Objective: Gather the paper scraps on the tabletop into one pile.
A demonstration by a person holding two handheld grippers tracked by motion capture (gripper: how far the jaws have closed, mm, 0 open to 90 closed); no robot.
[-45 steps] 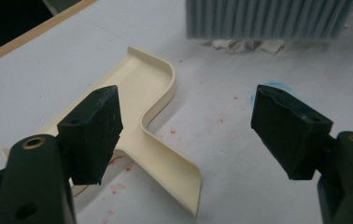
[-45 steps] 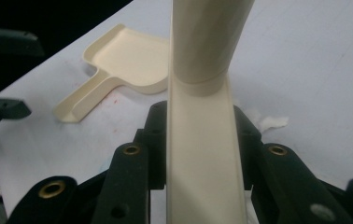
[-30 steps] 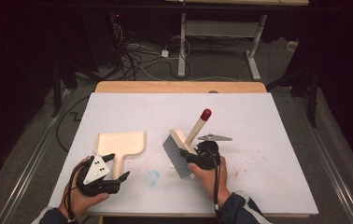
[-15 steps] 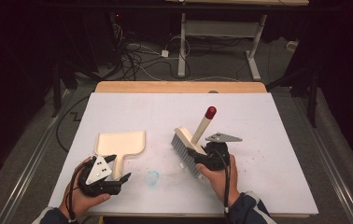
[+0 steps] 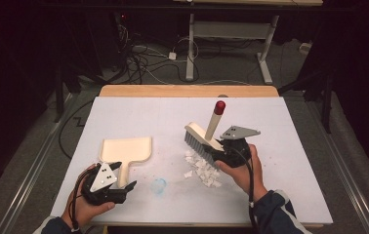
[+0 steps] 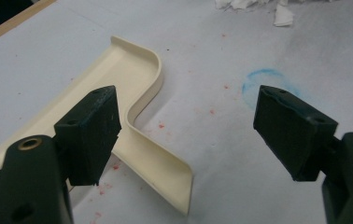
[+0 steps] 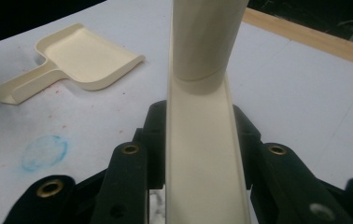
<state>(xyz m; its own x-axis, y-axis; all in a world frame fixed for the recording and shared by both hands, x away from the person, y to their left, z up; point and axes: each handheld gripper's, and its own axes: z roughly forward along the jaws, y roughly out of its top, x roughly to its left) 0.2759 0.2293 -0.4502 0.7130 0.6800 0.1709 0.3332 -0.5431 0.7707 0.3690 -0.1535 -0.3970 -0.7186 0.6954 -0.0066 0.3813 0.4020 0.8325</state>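
At near left, left gripper [image 5: 124,187], jaws wide open, empty, just beside the handle of the cream dustpan [image 5: 126,150]. Right of centre, white paper scraps [image 5: 202,168] on the table [image 5: 295,126]. Above them, brush [image 5: 203,138], clamped by right gripper [image 5: 215,153].

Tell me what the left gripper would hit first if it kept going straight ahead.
Likely the cream plastic dustpan: the open left gripper has its handle just ahead, beside one jaw; exact depth is unclear.

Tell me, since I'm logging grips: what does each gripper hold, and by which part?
The right gripper clamps the brush by its cream back, below the handle. The left gripper is open beside the dustpan, holding nothing.
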